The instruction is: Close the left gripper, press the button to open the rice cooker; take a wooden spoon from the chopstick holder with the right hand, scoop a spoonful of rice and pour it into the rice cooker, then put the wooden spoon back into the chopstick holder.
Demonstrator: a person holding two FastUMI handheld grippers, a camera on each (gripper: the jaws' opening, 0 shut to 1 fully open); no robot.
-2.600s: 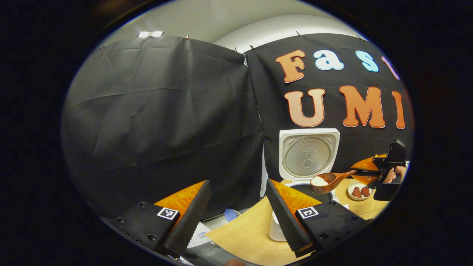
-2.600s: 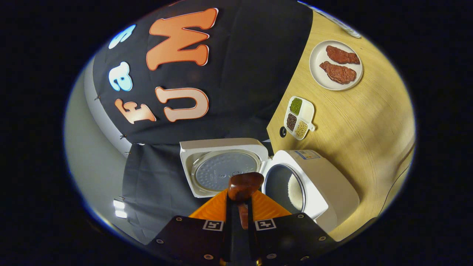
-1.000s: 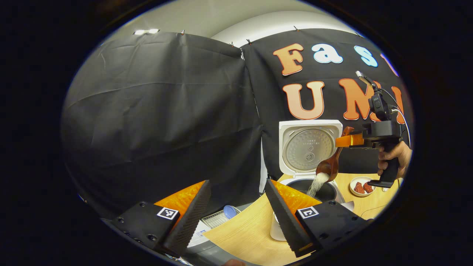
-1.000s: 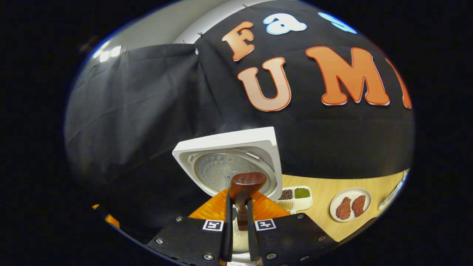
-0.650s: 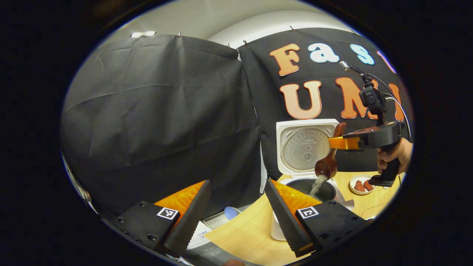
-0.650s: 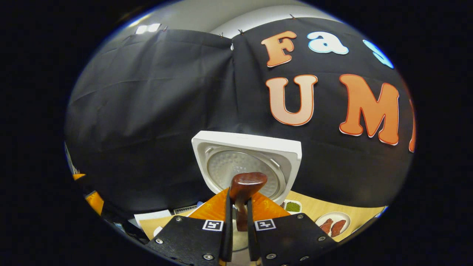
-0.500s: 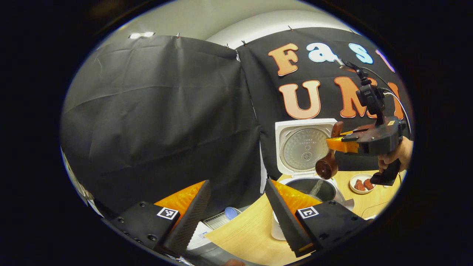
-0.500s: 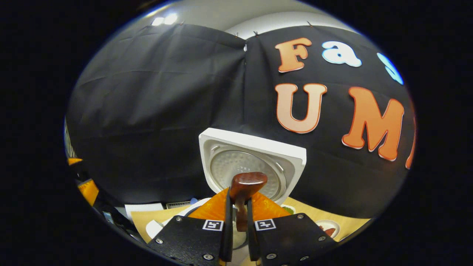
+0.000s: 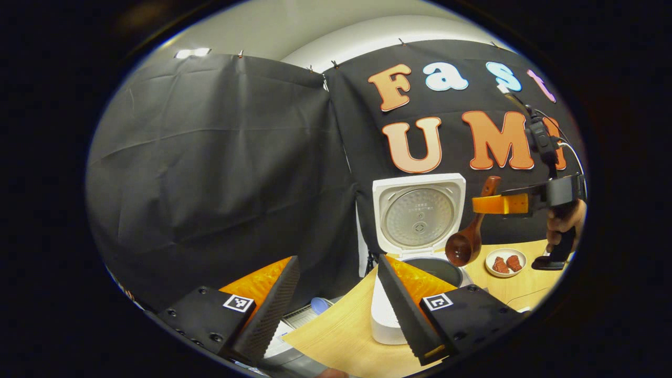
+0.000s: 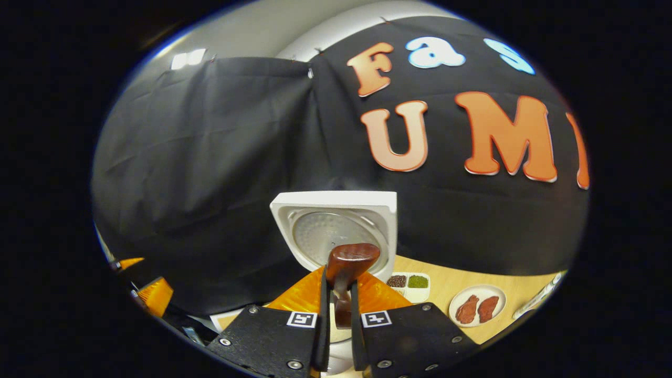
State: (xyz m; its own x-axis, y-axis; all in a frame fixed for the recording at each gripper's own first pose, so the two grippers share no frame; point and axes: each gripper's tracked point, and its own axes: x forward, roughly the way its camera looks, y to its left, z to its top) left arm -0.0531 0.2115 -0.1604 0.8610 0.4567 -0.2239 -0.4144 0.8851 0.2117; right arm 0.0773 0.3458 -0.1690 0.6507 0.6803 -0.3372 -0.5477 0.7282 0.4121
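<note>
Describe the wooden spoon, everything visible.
The wooden spoon looks like dark reddish-brown, glossy wood, with a round deep bowl and a slim handle. It hangs steeply, bowl down, handle end up, above the open rice cooker near its raised lid. The bowl looks empty. The right gripper is shut on its handle; in the right gripper view the handle end pokes out between the fingers.
</note>
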